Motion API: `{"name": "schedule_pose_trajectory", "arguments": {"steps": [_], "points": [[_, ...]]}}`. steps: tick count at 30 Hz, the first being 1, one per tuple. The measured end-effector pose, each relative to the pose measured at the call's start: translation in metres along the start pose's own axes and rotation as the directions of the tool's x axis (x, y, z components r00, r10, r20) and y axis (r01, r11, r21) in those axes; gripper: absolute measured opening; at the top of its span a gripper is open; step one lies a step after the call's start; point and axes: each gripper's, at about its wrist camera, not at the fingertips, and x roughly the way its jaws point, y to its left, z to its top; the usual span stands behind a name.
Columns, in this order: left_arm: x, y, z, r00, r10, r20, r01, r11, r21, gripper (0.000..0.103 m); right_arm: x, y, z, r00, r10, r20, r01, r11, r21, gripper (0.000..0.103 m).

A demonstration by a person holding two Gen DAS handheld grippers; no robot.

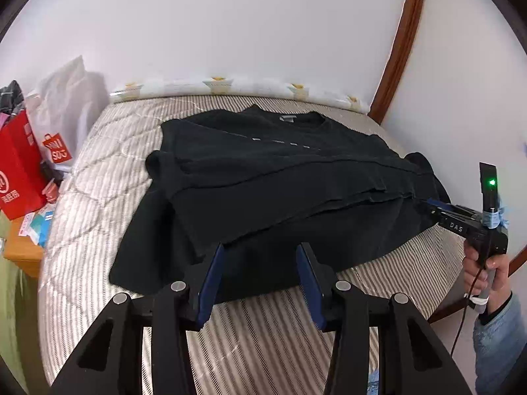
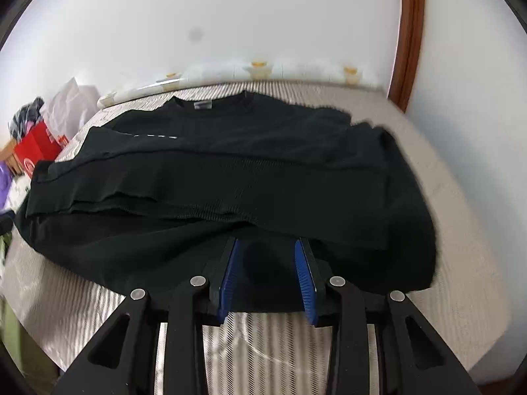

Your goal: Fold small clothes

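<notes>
Black cotton, a T-shirt, lies spread on the striped mattress of a bed, collar toward the white wall, its lower part folded up over the chest so the hem edges run across the middle. Left claw hangs over the near edge of the shirt with its blue pads apart and nothing clamped between them. Right claw sits likewise over the near edge, jaws parted, cloth below but not pinched. A red shopping bag stands beside the bed at left.
</notes>
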Motion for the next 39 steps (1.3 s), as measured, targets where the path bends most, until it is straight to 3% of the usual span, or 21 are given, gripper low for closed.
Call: {"name": "schedule_pose_trajectory", "arguments": {"steps": [4, 11, 16, 22, 30, 39], "points": [[0.021, -0.005, -0.001, 0.995, -0.08, -0.052, 0.08, 0.997, -0.005, 0.043, 0.016, -0.009, 0.001, 0.999, 0.021, -0.027, -0.02, 0.999, 0.05, 0.034], [0.07, -0.014, 0.002, 0.987, -0.071, -0.141, 0.067, 0.997, -0.031, 0.043, 0.032, -0.003, 0.001, 0.999, 0.007, -0.04, -0.006, 1.0, 0.027, 0.033], [0.073, -0.012, 0.013, 0.991, -0.063, -0.117, 0.06, 0.998, -0.033, 0.043, 0.032, -0.001, 0.013, 1.0, -0.006, -0.028, 0.007, 1.0, 0.031, 0.03], [0.071, -0.002, 0.033, 0.998, 0.025, -0.053, -0.025, 1.0, -0.014, 0.043, 0.048, -0.004, 0.036, 1.0, -0.011, -0.019, 0.012, 0.997, 0.073, 0.029], [0.074, 0.016, 0.061, 1.0, 0.019, -0.001, -0.019, 0.998, -0.054, 0.043, 0.055, -0.003, 0.08, 0.999, -0.009, 0.051, 0.004, 0.996, 0.092, 0.029], [0.094, 0.034, 0.091, 0.997, 0.063, 0.036, -0.06, 0.995, -0.074, 0.043, 0.089, -0.005, 0.119, 0.996, -0.075, 0.044, 0.072, 0.994, 0.078, 0.029]]}}
